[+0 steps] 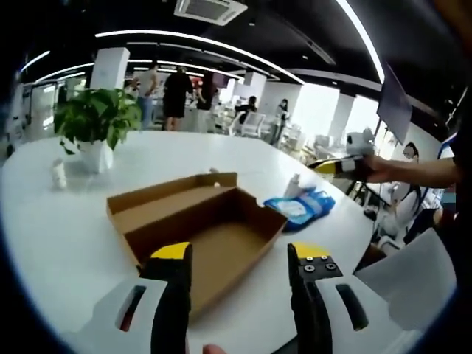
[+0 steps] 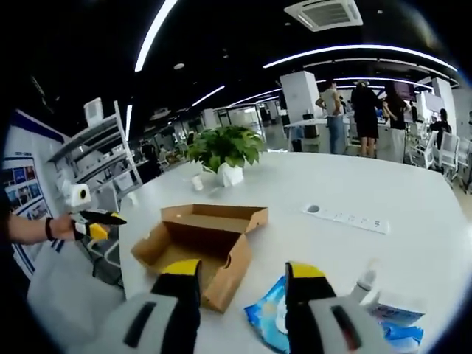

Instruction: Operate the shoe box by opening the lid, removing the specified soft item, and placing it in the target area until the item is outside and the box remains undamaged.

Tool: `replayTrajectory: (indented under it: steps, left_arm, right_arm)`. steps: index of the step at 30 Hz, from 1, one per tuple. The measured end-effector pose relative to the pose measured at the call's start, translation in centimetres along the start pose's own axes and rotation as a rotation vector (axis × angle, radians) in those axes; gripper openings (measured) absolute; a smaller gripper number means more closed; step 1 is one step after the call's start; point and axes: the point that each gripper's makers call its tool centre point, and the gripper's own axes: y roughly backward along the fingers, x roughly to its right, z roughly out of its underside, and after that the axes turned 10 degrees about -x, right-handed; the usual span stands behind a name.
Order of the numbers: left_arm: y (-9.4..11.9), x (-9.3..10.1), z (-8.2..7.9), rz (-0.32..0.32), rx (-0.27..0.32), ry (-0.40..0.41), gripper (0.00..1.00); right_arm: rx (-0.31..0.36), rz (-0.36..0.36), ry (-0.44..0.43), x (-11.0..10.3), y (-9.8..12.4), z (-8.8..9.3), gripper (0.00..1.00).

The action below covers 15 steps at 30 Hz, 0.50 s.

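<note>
Left gripper [image 1: 240, 258] shows in the left gripper view with its two yellow-tipped jaws standing wide apart and nothing between them, above the near end of the shoe box [image 1: 203, 236]. Right gripper [image 2: 243, 276], in the right gripper view, has its jaws wide apart too, and nothing is held.

In the left gripper view the right gripper [image 1: 335, 167] appears far at the right side, held by a person's hand [image 1: 376, 169]; its jaws are too small to judge there. In the right gripper view the left gripper [image 2: 99, 221] appears at the left edge in the same way.

Shoe box lies on the white table [image 1: 59, 243], open, and the inside that can be seen is bare cardboard. Its lid [image 1: 173, 195] is folded back along one long side. In the left gripper view the long axis goes from the near left jaw toward the far right.

Just beside the box lies a blue soft pack [image 1: 302, 206]; in the right gripper view the right jaw covers a part of it. A potted plant [image 1: 96, 125] stands well apart, farther on the table. A white power strip [image 2: 346, 217] lies on the table too. People [image 1: 177, 96] stand in the background, too small to make out.
</note>
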Motion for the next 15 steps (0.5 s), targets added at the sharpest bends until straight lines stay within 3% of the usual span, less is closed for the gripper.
replayTrajectory:
  steps: [15]
  left_arm:
    - [0.4,-1.1,-0.3,-0.053,0.028,0.046,0.54]
  right_arm:
    - [0.045,-0.015,-0.034,-2.7,-0.4,0.5,0.47]
